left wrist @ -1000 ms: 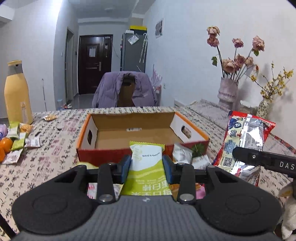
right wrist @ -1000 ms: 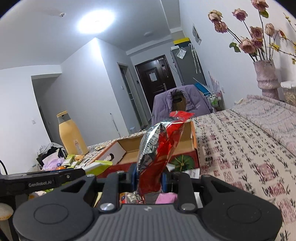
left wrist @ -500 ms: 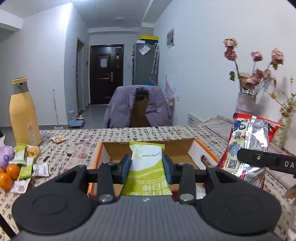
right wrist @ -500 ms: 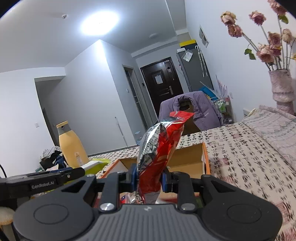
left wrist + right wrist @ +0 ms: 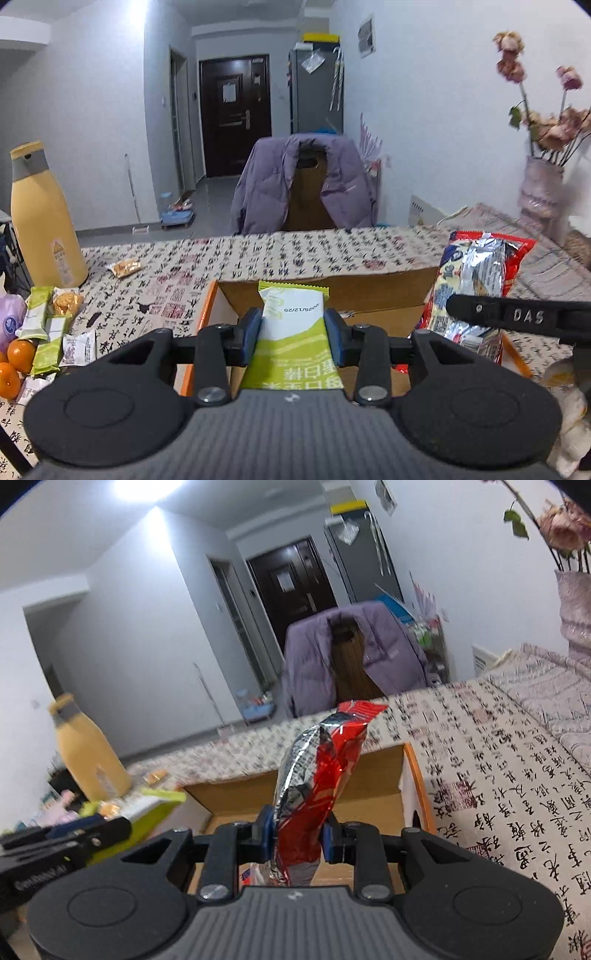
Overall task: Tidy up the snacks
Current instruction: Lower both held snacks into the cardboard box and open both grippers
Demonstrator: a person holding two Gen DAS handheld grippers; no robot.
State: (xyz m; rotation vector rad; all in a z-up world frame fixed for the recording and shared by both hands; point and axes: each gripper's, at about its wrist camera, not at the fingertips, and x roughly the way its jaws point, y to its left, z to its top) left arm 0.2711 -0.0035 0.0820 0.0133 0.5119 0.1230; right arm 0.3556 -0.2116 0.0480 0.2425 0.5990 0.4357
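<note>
Cool, even indoor light fills both views, neither dim nor harsh. In the right wrist view a ceiling lamp [image 5: 142,487] burns out to a white patch far above and left of the tongs, spreading glare across the ceiling around it. The foil on the red snack bag [image 5: 317,775] between those tongs throws back small bright glints. Shadows are soft; the housing below the tongs is dark and matte. Both views bend strongly toward the rim, with black corners. Motion blur smears the yellow bottle [image 5: 86,753] left of the right tongs, and the dried flowers [image 5: 546,122] far right of the left tongs look soft.
</note>
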